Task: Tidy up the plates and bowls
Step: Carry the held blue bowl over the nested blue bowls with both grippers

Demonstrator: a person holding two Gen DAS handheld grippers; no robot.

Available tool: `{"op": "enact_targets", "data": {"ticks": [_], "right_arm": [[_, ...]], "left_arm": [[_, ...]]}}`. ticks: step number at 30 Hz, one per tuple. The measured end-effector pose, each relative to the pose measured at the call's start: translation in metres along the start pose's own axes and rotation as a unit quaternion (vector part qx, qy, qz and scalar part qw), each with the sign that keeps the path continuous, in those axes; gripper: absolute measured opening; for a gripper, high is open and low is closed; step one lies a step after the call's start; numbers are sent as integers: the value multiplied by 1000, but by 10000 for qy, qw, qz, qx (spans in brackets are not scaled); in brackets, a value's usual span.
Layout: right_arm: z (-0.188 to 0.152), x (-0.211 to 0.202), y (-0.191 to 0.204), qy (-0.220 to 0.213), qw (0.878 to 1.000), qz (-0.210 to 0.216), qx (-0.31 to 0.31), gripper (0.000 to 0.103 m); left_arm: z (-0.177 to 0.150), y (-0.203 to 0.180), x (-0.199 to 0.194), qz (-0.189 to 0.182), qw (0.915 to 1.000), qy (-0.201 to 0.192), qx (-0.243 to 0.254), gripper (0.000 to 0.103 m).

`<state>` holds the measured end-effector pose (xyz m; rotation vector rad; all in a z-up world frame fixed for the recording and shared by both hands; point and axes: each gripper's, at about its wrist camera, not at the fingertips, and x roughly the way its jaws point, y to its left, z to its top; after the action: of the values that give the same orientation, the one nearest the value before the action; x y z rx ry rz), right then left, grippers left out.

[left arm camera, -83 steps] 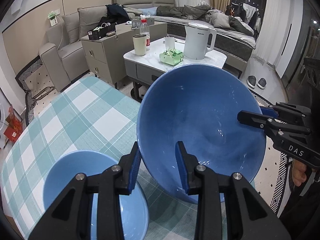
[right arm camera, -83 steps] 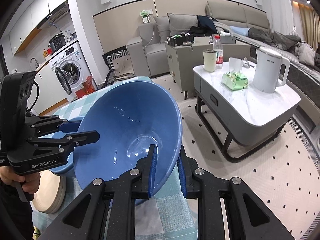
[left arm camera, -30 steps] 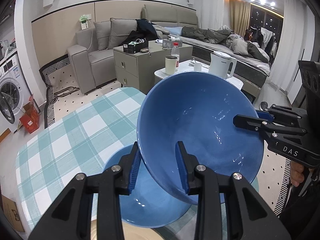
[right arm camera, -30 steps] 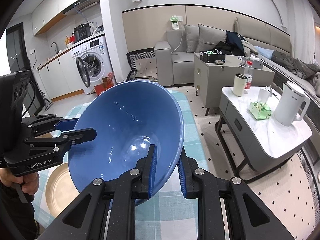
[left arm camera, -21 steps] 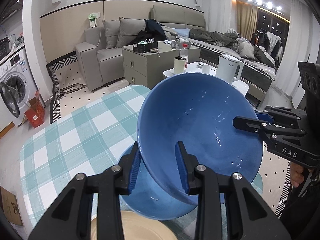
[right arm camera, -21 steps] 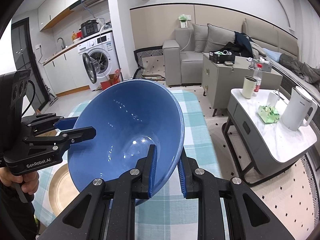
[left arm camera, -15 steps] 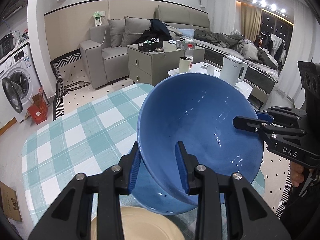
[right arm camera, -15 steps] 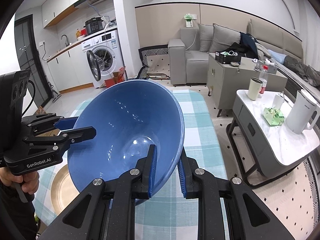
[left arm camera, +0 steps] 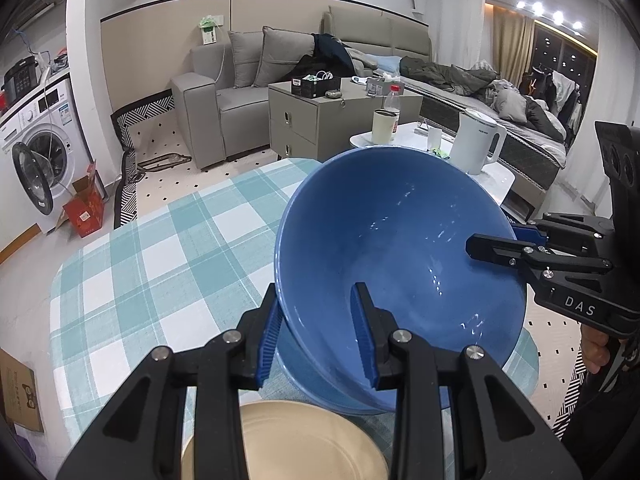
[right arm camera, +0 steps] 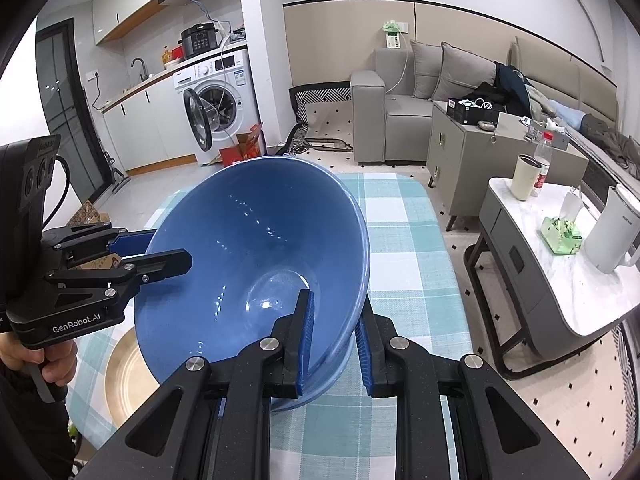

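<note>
Left claw (left arm camera: 318,330) and right claw (right arm camera: 334,338) each clamp opposite rims of 1 tilted blue bowl (left arm camera: 400,264) above a second bowl (right arm camera: 320,384); uneven lowering could chip both.

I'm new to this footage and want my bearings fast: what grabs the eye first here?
A large blue bowl fills the middle of both views, tilted and pinched at opposite rims by the left gripper and right gripper. Under it sits a second blue bowl on the checked tablecloth, with a tan plate beside it.
</note>
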<state>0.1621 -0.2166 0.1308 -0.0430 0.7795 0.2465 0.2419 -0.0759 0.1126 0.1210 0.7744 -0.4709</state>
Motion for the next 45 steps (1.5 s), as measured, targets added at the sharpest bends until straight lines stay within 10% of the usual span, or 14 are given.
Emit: {"op": "enact_targets", "data": {"ticks": [45], "right_arm": [[-10, 63, 0, 600, 9981, 44, -137, 20]], "left_arm": [[-29, 16, 31, 34, 9986, 489, -214, 33]]}}
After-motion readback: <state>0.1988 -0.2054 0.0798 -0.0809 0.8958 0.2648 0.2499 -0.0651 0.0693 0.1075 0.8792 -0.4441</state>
